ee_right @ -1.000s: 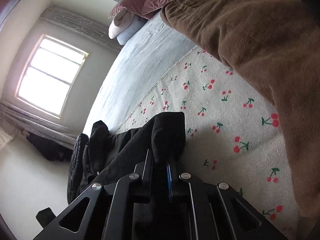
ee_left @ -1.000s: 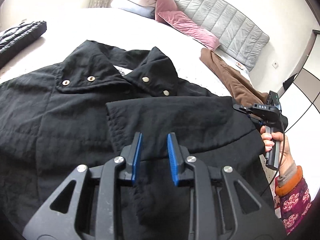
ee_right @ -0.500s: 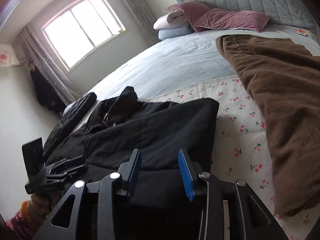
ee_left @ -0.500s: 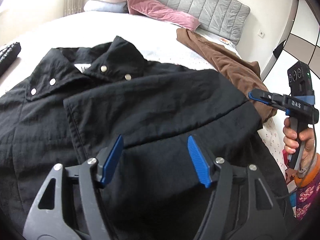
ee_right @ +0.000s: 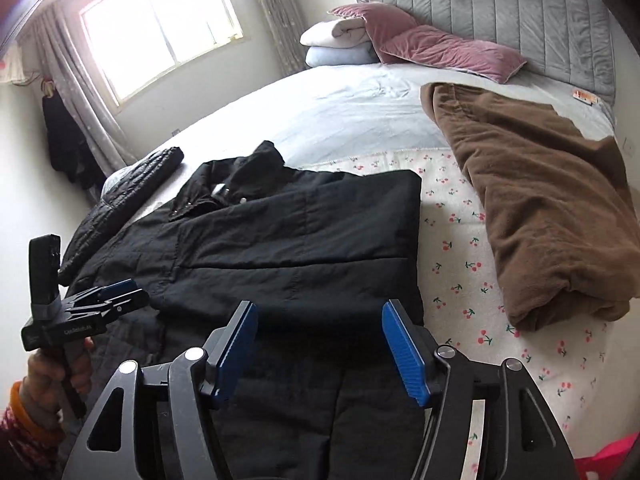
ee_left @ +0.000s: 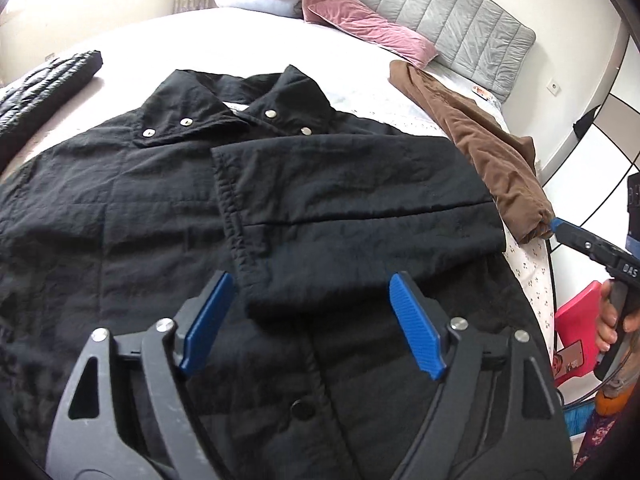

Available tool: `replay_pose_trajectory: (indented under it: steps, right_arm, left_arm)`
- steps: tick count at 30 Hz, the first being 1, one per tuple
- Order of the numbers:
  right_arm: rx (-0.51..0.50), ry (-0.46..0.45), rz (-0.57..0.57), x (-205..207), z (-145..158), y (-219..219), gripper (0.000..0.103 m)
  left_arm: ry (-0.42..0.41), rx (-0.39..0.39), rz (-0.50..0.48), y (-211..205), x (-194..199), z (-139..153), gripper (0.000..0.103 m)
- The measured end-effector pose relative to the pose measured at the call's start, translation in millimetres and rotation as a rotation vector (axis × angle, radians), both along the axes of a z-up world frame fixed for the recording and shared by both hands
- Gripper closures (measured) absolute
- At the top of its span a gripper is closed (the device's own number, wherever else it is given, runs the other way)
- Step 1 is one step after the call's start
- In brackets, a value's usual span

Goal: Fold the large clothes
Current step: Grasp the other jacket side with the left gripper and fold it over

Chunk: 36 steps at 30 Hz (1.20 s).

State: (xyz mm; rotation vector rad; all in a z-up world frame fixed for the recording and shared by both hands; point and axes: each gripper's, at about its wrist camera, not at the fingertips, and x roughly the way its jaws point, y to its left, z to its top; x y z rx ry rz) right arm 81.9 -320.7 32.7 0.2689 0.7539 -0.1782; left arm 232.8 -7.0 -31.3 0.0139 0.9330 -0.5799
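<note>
Black tool (ee_left: 310, 326) frames w/ blue ribbed pads (ee_left: 418, 326), silver screws, floral sleeve (ee_right: 18, 436), orange cuff

Both hand-held grippers (ee_left: 310, 322) (ee_right: 318, 346) released the black jacket's (ee_left: 160, 208) sleeve (ee_left: 340, 204), jaws opening.

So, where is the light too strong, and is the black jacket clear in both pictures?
Right wrist view: the window is blown out white, the black jacket dark but readable. Left wrist view: glare whitens the bed sheet; the jacket's seams stay sharp, edges bend from the fisheye.
</note>
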Motion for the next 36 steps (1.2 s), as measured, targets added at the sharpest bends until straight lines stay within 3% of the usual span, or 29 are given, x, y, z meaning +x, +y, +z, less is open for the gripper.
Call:
replay_pose_trajectory:
  steps: [7, 13, 21, 25, 28, 33, 36]
  right_arm:
    - [-0.087, -0.026, 0.019, -35, 66, 88, 0.019]
    - [-0.056, -0.008, 0.03, -32, 57, 142, 0.015]
    - [-0.112, 0.042, -0.001, -6, 3, 165, 0.014]
    - [-0.062, 0.071, -0.026, 2, -27, 152, 0.014]
    - [-0.102, 0.154, -0.055, 9, -43, 145, 0.014]
    - [-0.11, 0.128, -0.056, 10, -46, 142, 0.014]
    - [-0.077, 0.133, -0.065, 14, -52, 139, 0.014]
  left_arm:
    - [-0.02, 0.01, 0.148, 75, -45, 64, 0.006]
    - [-0.027, 0.05, 0.269, 137, -74, 83, 0.005]
    - [-0.005, 0.099, 0.43, 218, -85, 67, 0.005]
    - [0.024, 0.068, 0.528, 269, -81, 51, 0.005]
    - [0.044, 0.024, 0.601, 306, -79, 38, 0.005]
    - [0.064, -0.119, 0.7, 367, -66, 10, 0.005]
    - [0.121, -0.214, 0.791, 402, -54, -14, 0.005]
